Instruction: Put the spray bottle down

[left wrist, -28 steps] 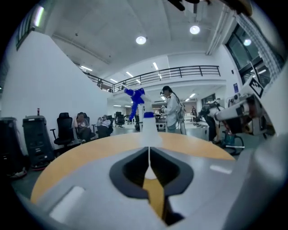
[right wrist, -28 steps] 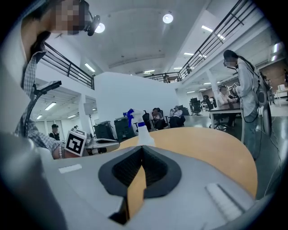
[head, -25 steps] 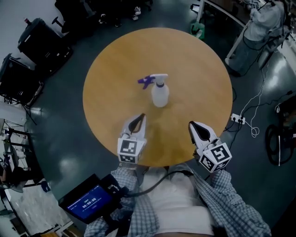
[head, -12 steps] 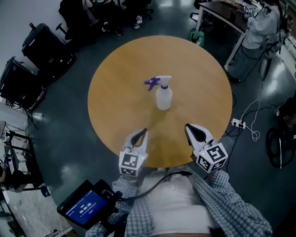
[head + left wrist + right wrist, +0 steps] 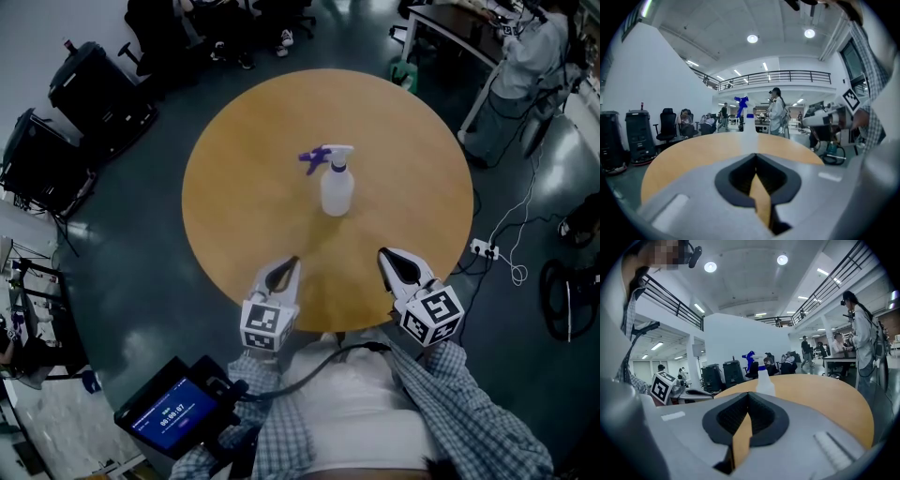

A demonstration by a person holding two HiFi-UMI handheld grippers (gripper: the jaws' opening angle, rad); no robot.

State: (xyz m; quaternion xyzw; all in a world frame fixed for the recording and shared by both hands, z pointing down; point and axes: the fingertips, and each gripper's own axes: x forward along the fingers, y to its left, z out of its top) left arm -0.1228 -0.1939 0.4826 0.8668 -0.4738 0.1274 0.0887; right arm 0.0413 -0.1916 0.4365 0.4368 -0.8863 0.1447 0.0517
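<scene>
A clear spray bottle (image 5: pixel 337 187) with a purple trigger head stands upright near the middle of the round wooden table (image 5: pixel 244 178), with nothing touching it. My left gripper (image 5: pixel 285 266) hovers over the table's near edge, shut and empty, well short of the bottle. My right gripper (image 5: pixel 387 258) sits beside it to the right, also shut and empty. In the left gripper view the bottle (image 5: pixel 749 131) rises straight beyond the closed tips of the left gripper (image 5: pixel 756 157). The right gripper view shows the bottle (image 5: pixel 765 382) a little right of the closed tips of the right gripper (image 5: pixel 748 397).
Black cases (image 5: pixel 94 89) and office chairs stand on the floor at the left and far side. A desk (image 5: pixel 459 28) and a standing person (image 5: pixel 525 56) are at the far right. A power strip (image 5: pixel 481 246) with cables lies on the floor right of the table.
Both grippers have drawn back a little from the bottle toward the table's near edge. The bottle stays upright in the same spot.
</scene>
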